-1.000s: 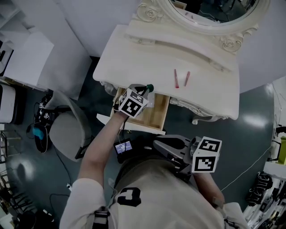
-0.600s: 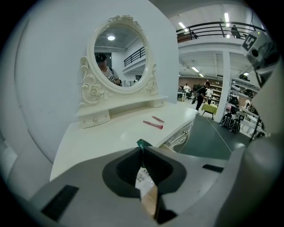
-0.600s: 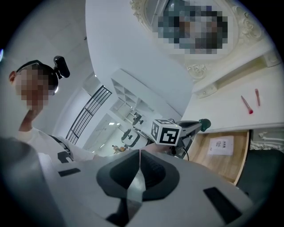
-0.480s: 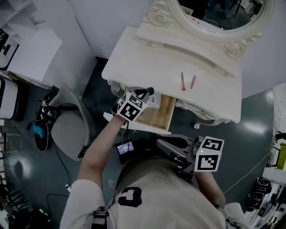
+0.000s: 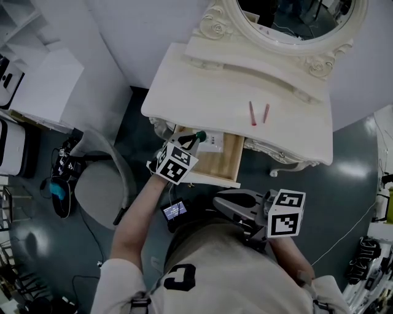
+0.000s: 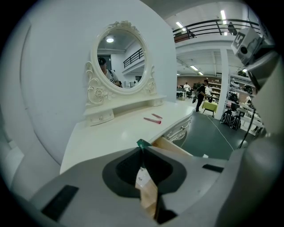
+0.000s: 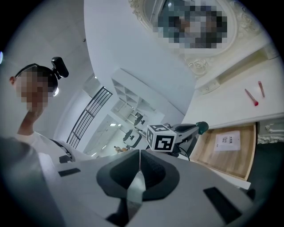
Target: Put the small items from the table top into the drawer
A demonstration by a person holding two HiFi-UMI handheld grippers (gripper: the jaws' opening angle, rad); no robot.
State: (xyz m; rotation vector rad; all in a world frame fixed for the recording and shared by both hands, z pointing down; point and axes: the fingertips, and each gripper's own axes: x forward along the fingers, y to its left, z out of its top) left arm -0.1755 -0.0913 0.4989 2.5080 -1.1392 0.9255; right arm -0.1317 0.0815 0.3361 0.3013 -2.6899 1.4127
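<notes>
1. Two slim red sticks [image 5: 252, 113] [image 5: 266, 113] lie side by side on the white counter [image 5: 202, 80]. They are right of its middle, nearer the front edge than the mirror [image 5: 288, 18], and a narrow gap separates them.
2. One wooden drawer [image 5: 218, 165] stands pulled out from under the counter's front edge, left of the middle.
3. One white card [image 5: 212, 142] lies flat on the drawer floor at the back, just under the counter's front edge.
4. The left gripper [image 5: 195, 140] reaches in from the drawer's left side and tilts downward, with its tips over the back left part of the drawer, near the card.
5. Its jaws are clenched, and a small green thing [image 6: 143, 143] is pinched at their very tips. Too little of it shows to tell what it is.
6. The right gripper [image 5: 224, 199] hangs low and close to the person's body, in front of the drawer's front panel and well apart from the red sticks. It points roughly level toward the drawer.
7. Its jaws are pressed together with nothing between them.
8. Neither gripper touches the counter top or the red sticks.
</notes>
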